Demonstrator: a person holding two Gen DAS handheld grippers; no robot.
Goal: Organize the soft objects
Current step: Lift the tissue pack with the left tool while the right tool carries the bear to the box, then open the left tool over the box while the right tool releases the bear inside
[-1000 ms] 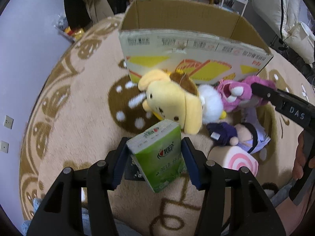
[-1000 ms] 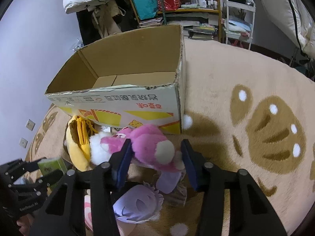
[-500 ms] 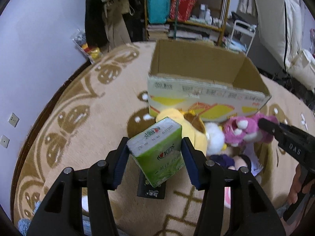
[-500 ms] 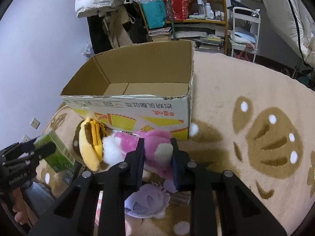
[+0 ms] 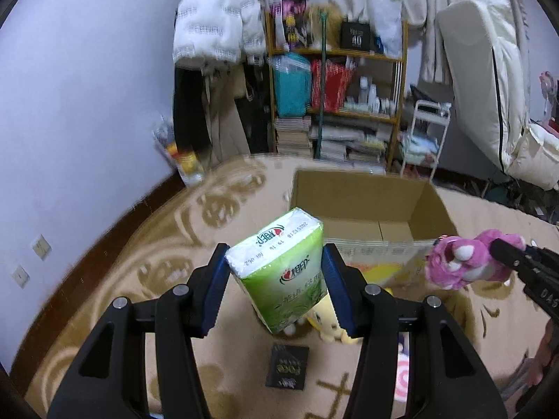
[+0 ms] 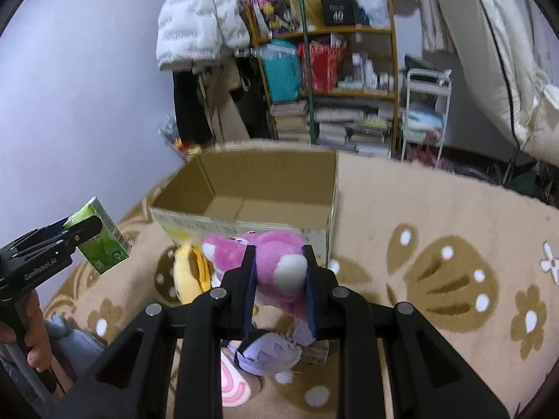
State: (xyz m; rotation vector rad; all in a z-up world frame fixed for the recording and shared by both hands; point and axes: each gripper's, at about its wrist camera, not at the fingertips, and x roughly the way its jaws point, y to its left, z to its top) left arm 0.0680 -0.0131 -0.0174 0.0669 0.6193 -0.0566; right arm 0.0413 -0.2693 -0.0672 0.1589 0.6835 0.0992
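Note:
My left gripper [image 5: 276, 272] is shut on a green tissue pack [image 5: 279, 272] and holds it up in the air, short of the open cardboard box [image 5: 367, 209]. My right gripper [image 6: 279, 265] is shut on a pink plush bear [image 6: 272, 262], lifted off the rug in front of the box [image 6: 251, 188]. The bear also shows at the right of the left wrist view [image 5: 464, 262]. The tissue pack shows at the left of the right wrist view [image 6: 101, 241]. The box is empty inside.
On the rug lie a yellow plush dog [image 6: 190, 276], a purple-haired doll [image 6: 269, 352], a pink swirl cushion [image 6: 234, 384] and a small black packet [image 5: 287, 366]. A cluttered shelf [image 5: 335, 104], a hanging white jacket [image 5: 213, 24] and a white cart [image 5: 422, 139] stand behind the box.
Both grippers rose from the rug. The right gripper closed on the pink bear and lifted it. The left gripper lifted the tissue pack higher, toward the box.

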